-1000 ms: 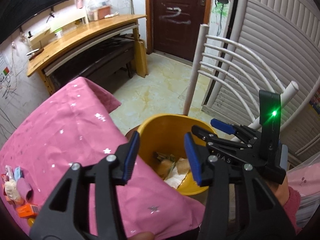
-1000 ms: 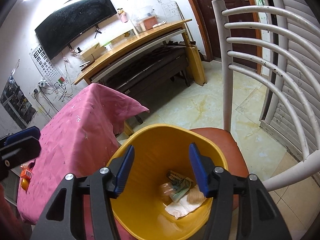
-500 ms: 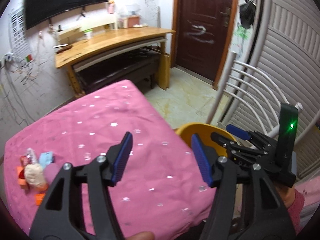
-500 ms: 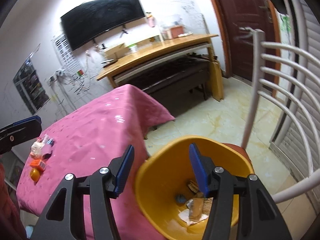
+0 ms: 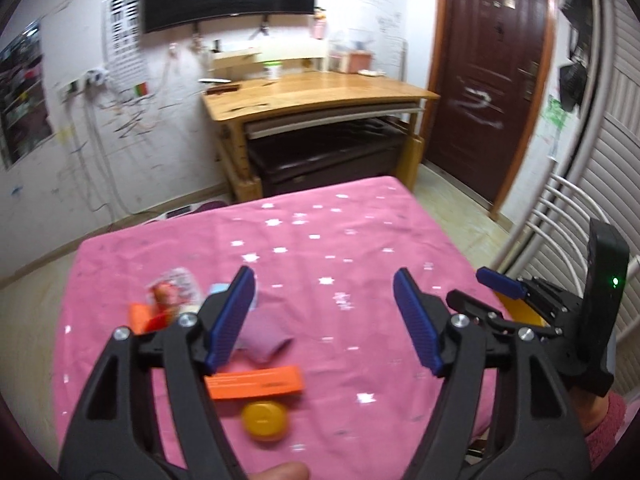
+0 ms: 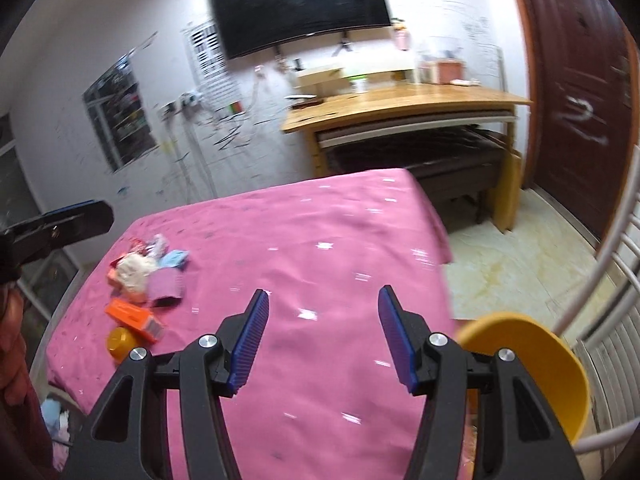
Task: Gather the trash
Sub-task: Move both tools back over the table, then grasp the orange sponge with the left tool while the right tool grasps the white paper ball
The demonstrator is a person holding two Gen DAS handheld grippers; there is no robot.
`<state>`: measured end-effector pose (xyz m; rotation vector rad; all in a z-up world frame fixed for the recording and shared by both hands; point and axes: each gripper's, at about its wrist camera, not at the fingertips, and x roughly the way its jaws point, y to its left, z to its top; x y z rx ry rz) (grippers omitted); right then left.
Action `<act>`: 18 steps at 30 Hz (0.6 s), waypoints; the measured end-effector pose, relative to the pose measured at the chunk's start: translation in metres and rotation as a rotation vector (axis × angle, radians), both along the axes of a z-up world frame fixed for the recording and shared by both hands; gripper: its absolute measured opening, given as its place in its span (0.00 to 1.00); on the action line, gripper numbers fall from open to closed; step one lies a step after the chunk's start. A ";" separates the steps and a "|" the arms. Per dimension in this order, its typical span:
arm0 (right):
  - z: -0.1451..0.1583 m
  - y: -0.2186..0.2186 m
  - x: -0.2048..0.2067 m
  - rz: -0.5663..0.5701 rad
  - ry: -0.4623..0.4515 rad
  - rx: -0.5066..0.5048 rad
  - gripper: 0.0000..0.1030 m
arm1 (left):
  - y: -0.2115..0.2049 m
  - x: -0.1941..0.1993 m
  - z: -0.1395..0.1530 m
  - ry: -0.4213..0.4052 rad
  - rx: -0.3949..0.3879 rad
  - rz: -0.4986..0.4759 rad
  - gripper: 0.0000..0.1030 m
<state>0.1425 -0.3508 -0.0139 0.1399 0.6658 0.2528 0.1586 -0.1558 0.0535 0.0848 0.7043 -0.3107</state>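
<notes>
While both hand-held grippers, left (image 5: 322,320) and right (image 6: 322,338), gape empty, the orange box (image 5: 254,388) lies lengthwise left-right; only the right wrist view shows the yellow bin's (image 6: 556,372) inside.

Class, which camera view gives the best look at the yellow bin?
The right wrist view: the yellow bin shows its rim and outer wall there. The left wrist view catches only a sliver behind the right tool.
</notes>
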 end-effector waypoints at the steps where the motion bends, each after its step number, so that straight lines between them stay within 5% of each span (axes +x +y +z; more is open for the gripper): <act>1: 0.001 0.008 0.002 0.014 0.000 -0.005 0.50 | 0.009 0.001 0.000 -0.004 0.001 0.017 0.69; 18: 0.006 0.139 0.038 0.253 0.014 -0.077 0.50 | 0.153 0.023 -0.027 0.049 0.011 0.284 0.72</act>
